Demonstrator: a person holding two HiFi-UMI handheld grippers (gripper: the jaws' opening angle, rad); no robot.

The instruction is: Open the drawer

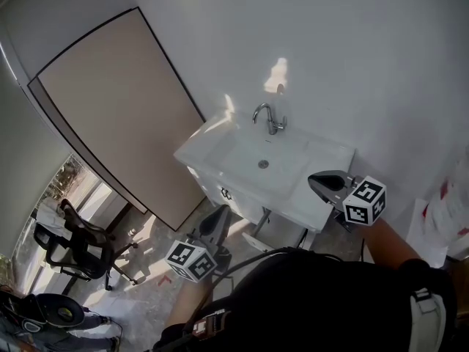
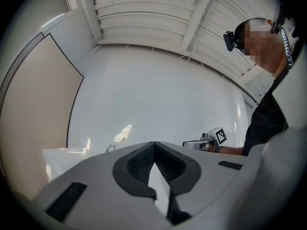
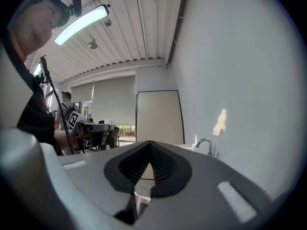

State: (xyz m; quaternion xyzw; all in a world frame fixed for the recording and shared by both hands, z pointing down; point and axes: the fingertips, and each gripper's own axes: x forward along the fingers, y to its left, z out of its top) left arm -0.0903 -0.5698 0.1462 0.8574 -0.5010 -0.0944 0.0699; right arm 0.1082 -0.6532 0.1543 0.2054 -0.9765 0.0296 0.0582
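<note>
White wall (image 1: 352, 57) behind; drawer (image 1: 220, 190) near left gripper (image 1: 221, 211).

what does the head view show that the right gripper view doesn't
Only the head view: the white sink basin with its drain, the vanity front with a dark handle, and an office chair on the floor.
Only the right gripper view: a long ceiling lamp, a lowered blind and a person standing in the background.
Both: the faucet, the beige wall panel, the white wall, the left gripper and the right gripper.
</note>
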